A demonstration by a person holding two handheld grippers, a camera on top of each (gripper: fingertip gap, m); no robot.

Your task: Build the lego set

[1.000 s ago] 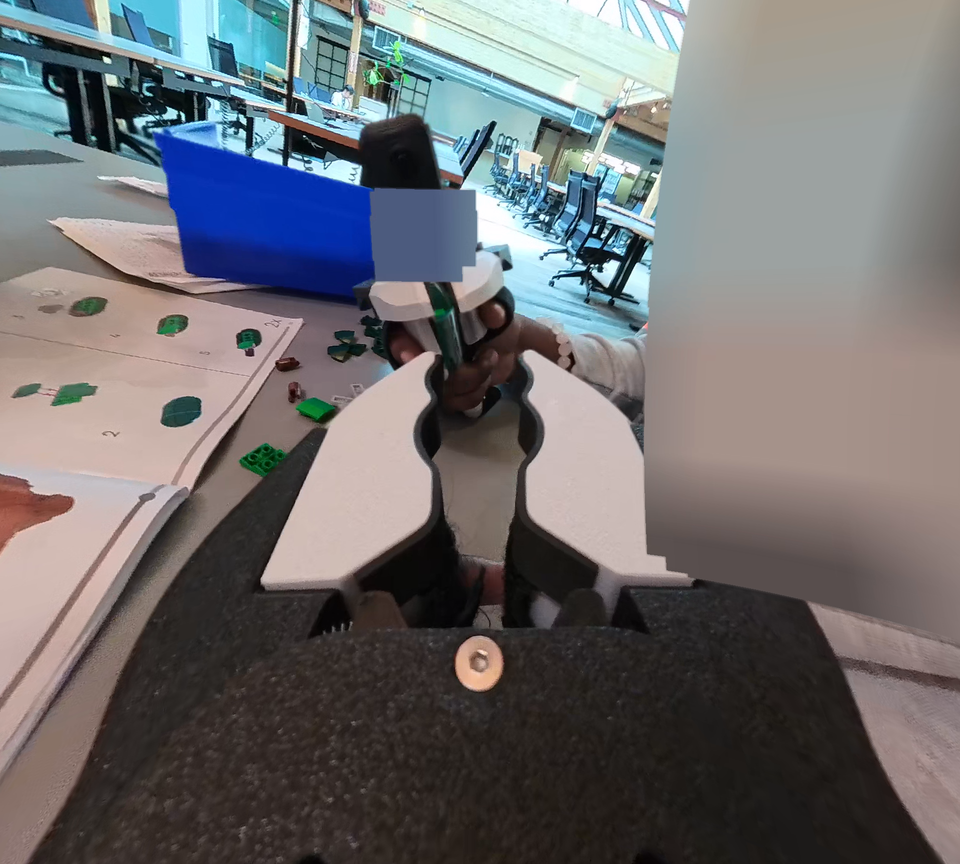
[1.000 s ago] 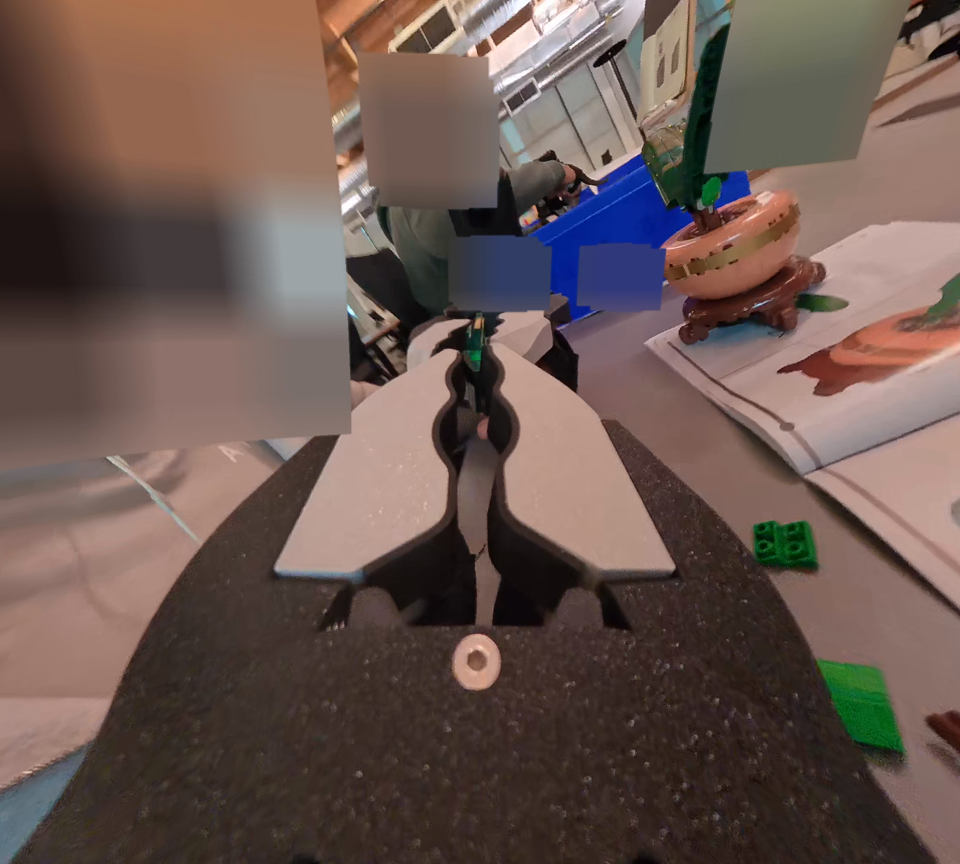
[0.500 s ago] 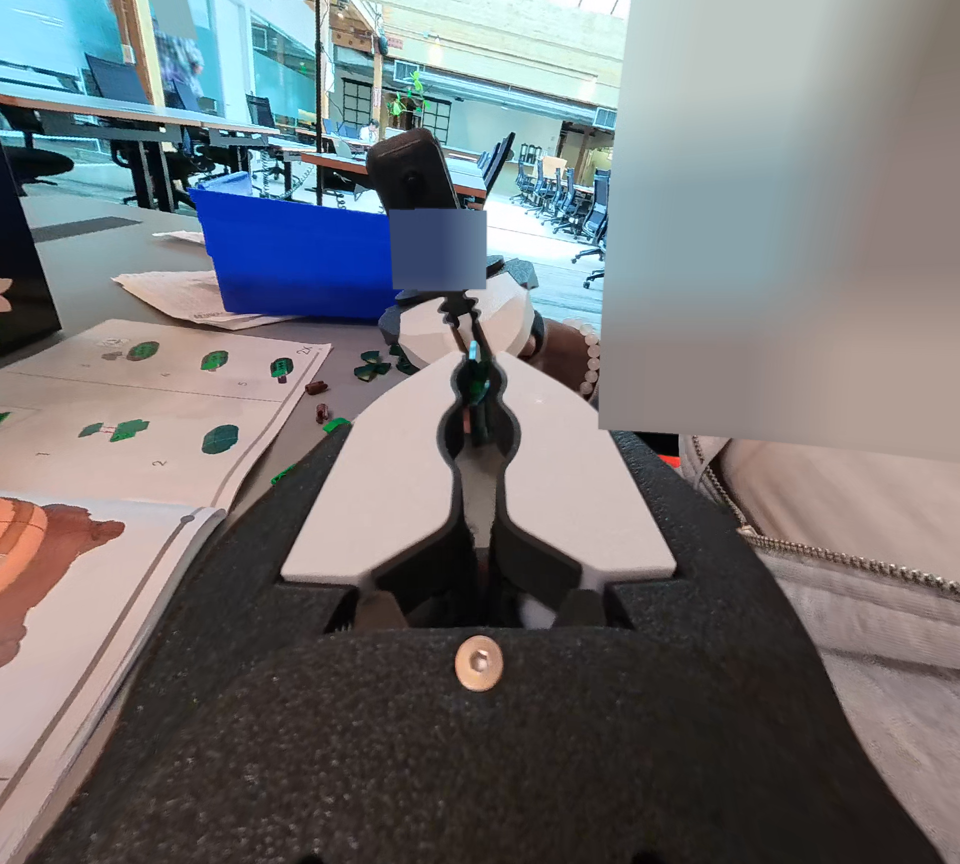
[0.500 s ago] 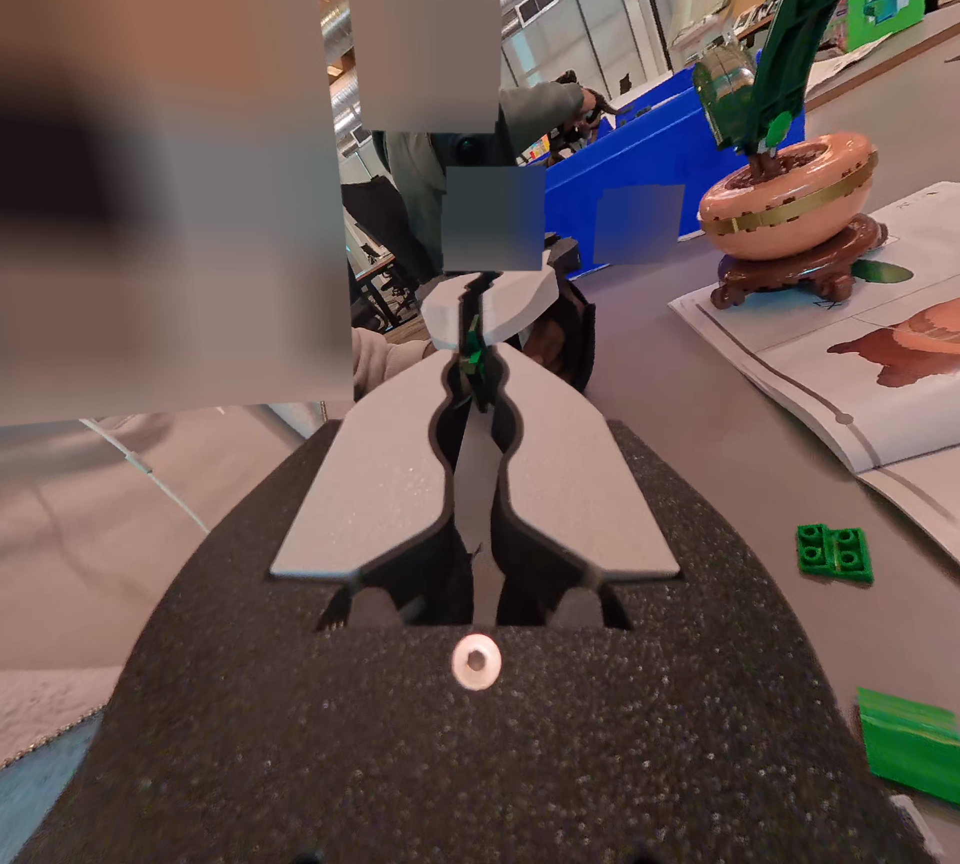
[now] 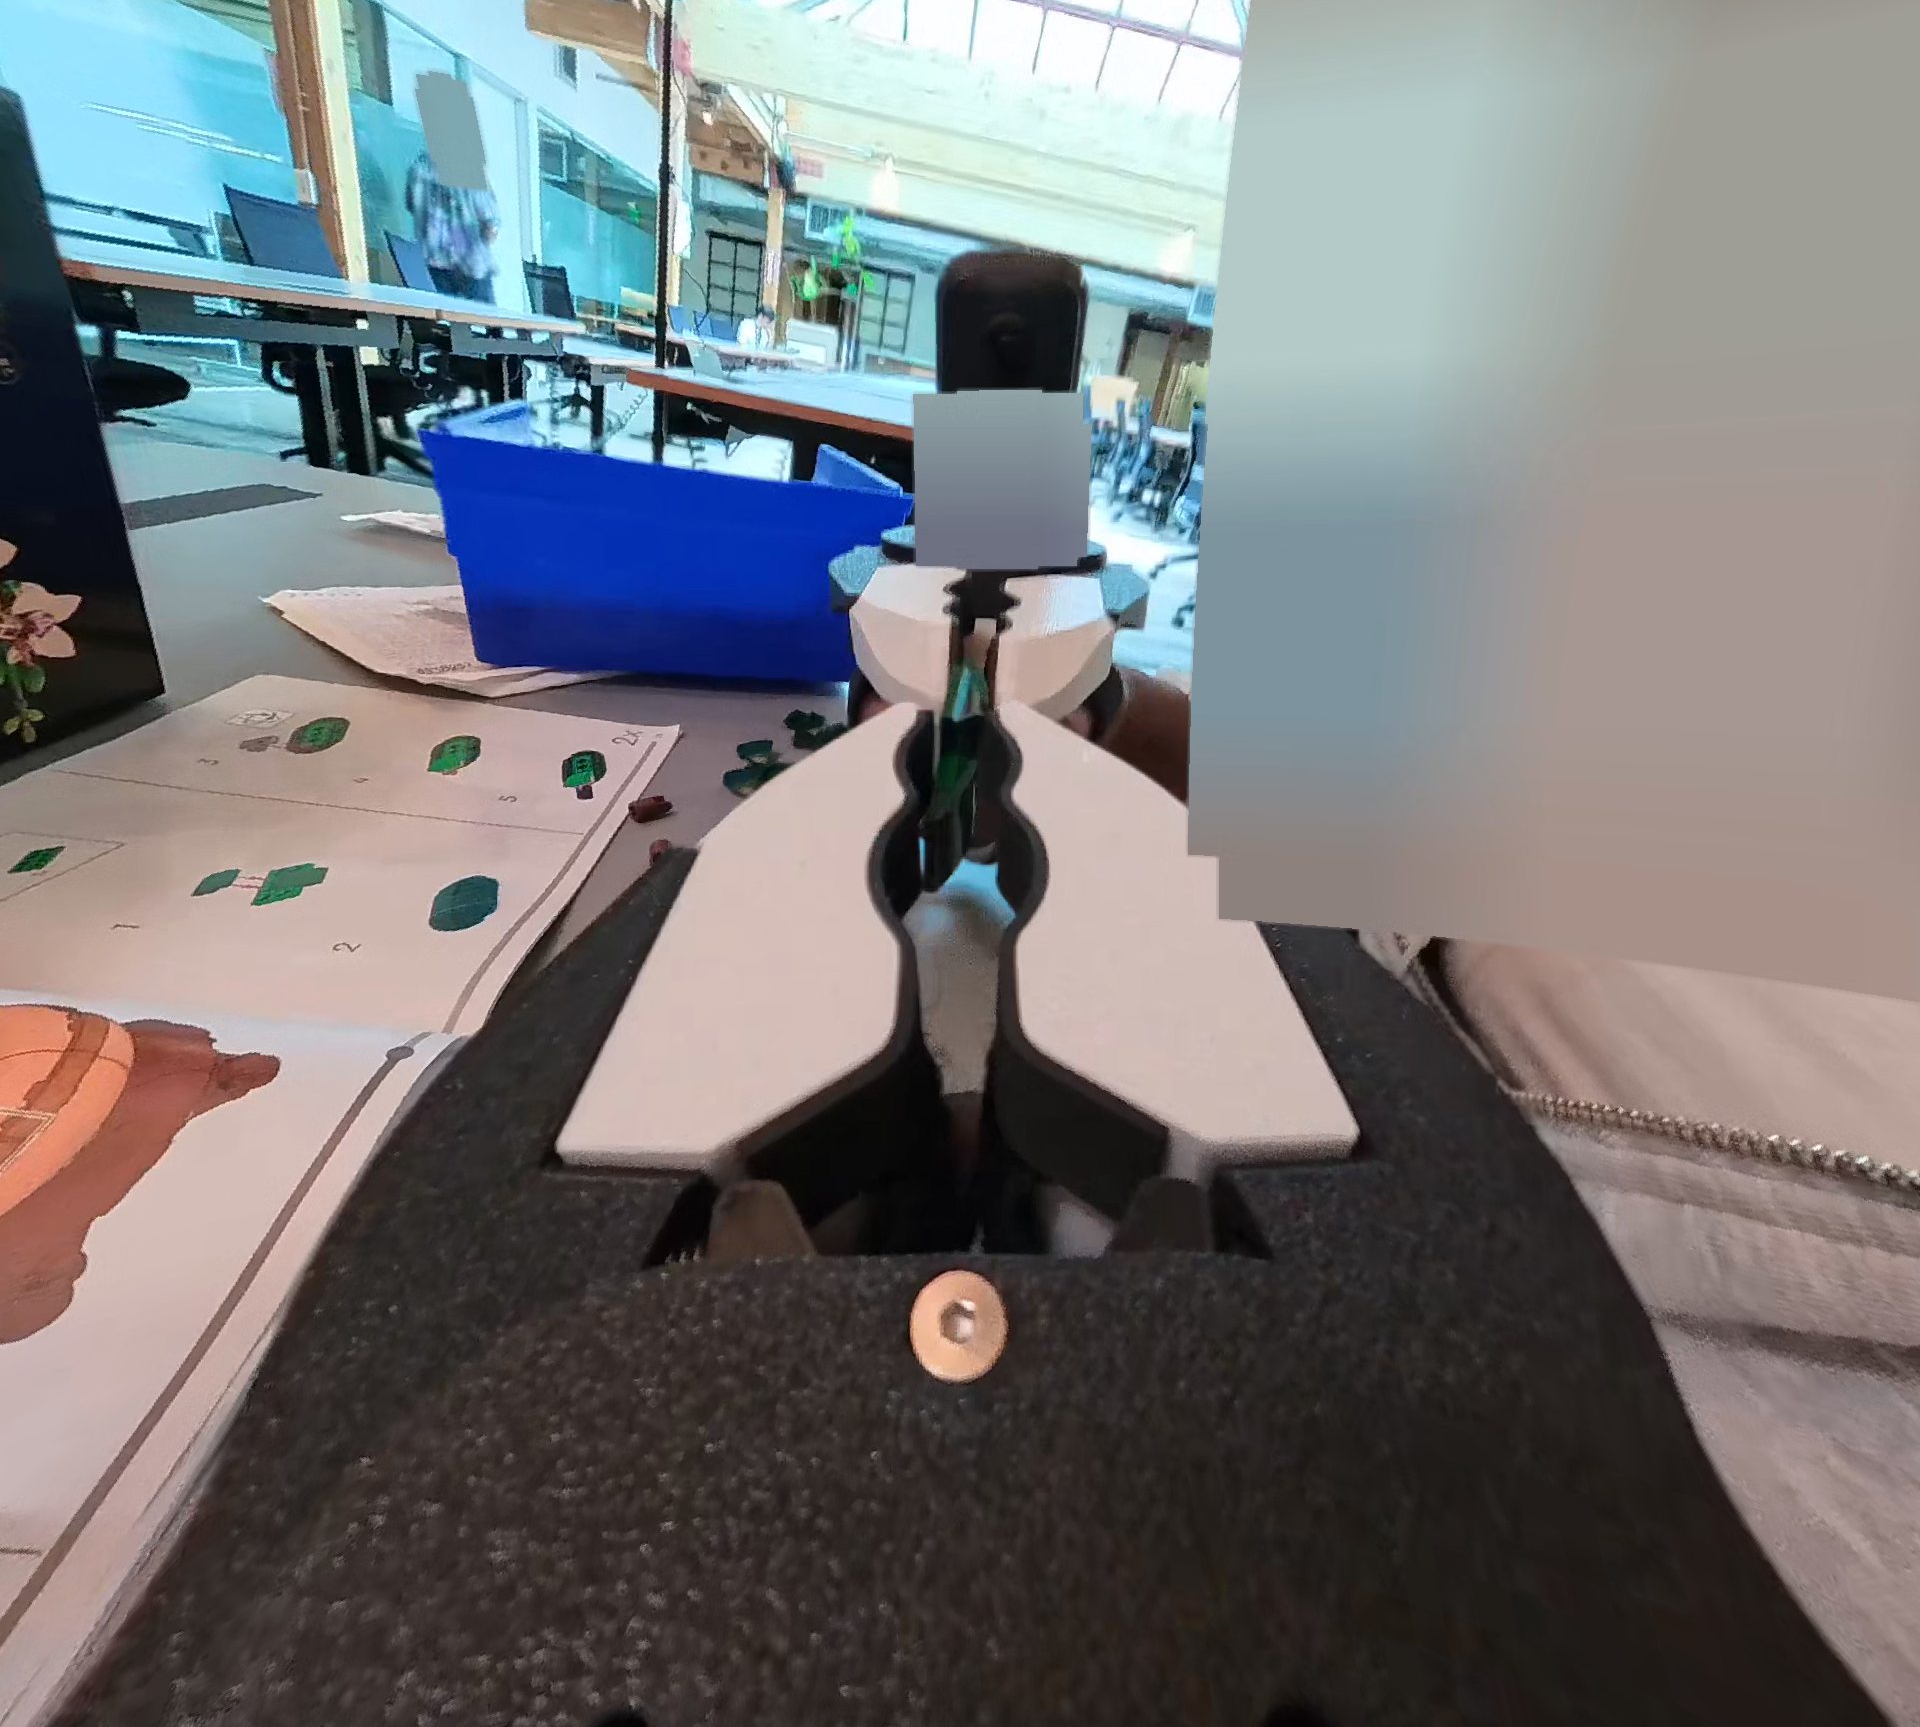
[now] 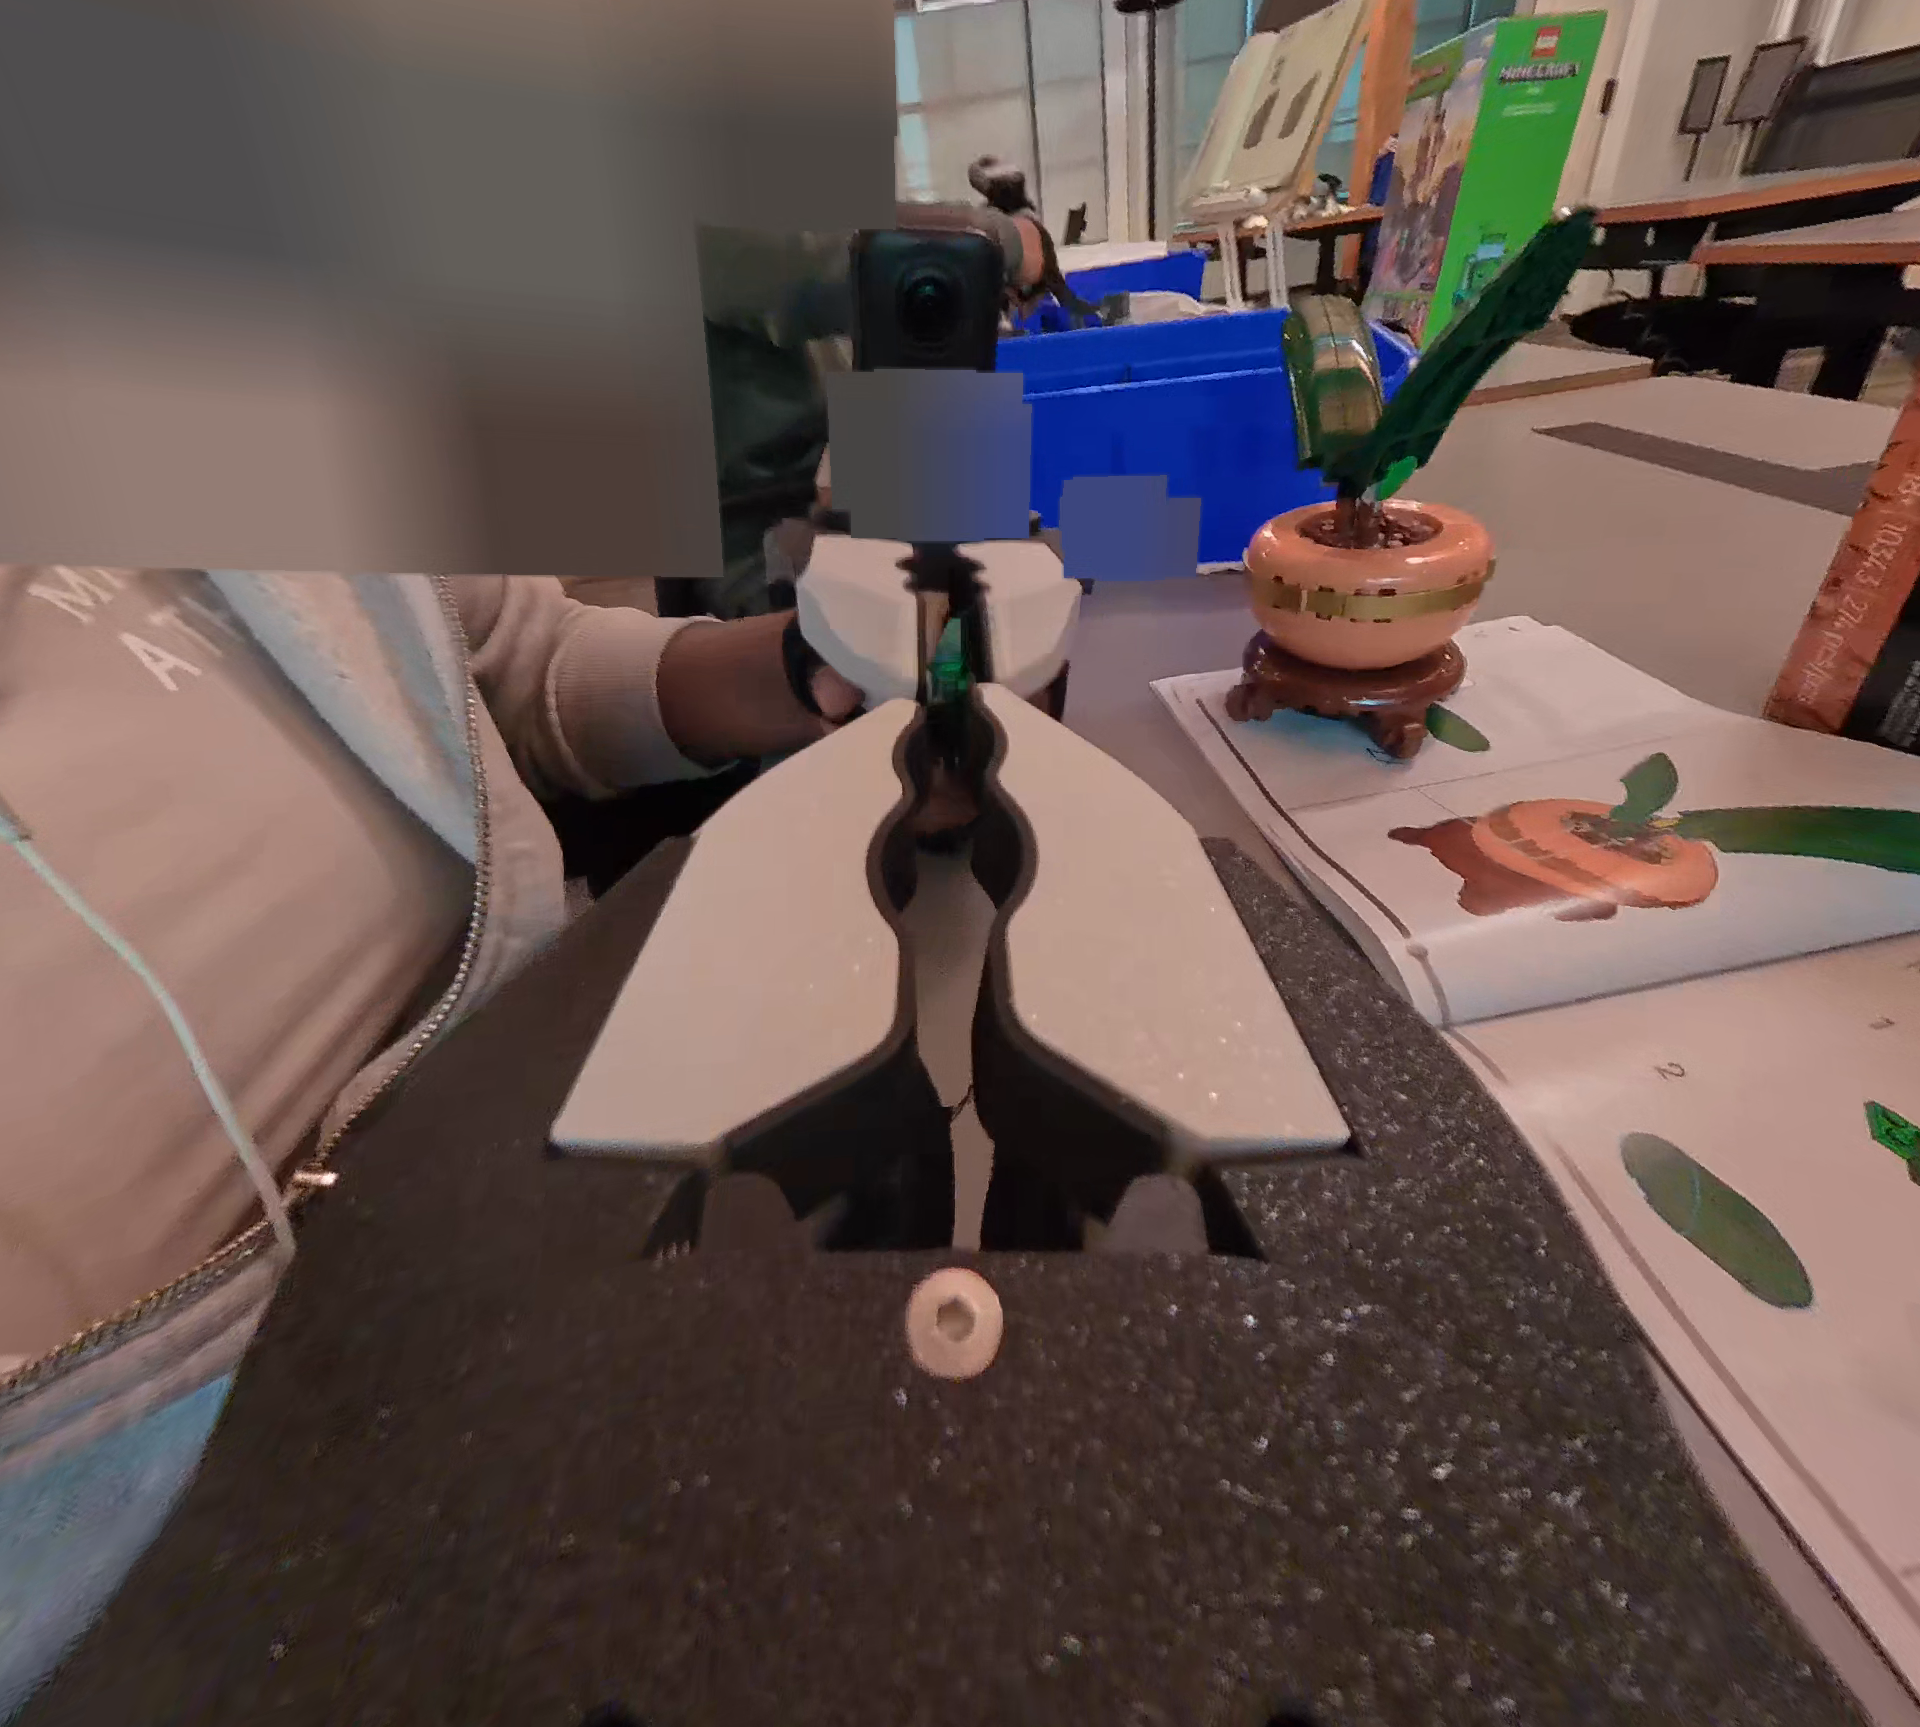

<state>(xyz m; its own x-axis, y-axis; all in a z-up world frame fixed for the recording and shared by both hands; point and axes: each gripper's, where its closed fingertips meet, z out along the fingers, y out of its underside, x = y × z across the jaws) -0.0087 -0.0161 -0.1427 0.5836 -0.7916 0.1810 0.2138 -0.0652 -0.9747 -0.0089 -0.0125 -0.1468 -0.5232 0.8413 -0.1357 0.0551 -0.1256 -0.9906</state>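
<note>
My left gripper (image 5: pixel 958 727) and my right gripper (image 6: pixel 948 706) face each other tip to tip above the table. Both are shut on the same small green lego leaf assembly (image 5: pixel 956 742), which also shows in the right wrist view (image 6: pixel 948 675). The right gripper (image 5: pixel 977 649) appears head-on in the left wrist view, and the left gripper (image 6: pixel 940 633) head-on in the right wrist view. A built lego plant (image 6: pixel 1366 586), a peach pot on a brown stand with dark green leaves, stands on the open instruction booklet (image 6: pixel 1558 898).
The booklet pages (image 5: pixel 312 846) lie at my left. Loose dark green pieces (image 5: pixel 769 758) and small brown pieces (image 5: pixel 649 810) lie beyond them. A blue bin (image 5: pixel 644 565) stands behind. A dark box (image 5: pixel 52 482) is at far left, a set box (image 6: pixel 1860 597) at far right. A person's torso is close. Both grippers' tips are close together, under 4 cm apart. From either gripper's tips it is about 20 centimetres to the built lego plant (image 6: pixel 1366 586).
My left gripper was open a second ago and has closed on the green assembly held by the right gripper. Both grippers have risen and levelled out.
</note>
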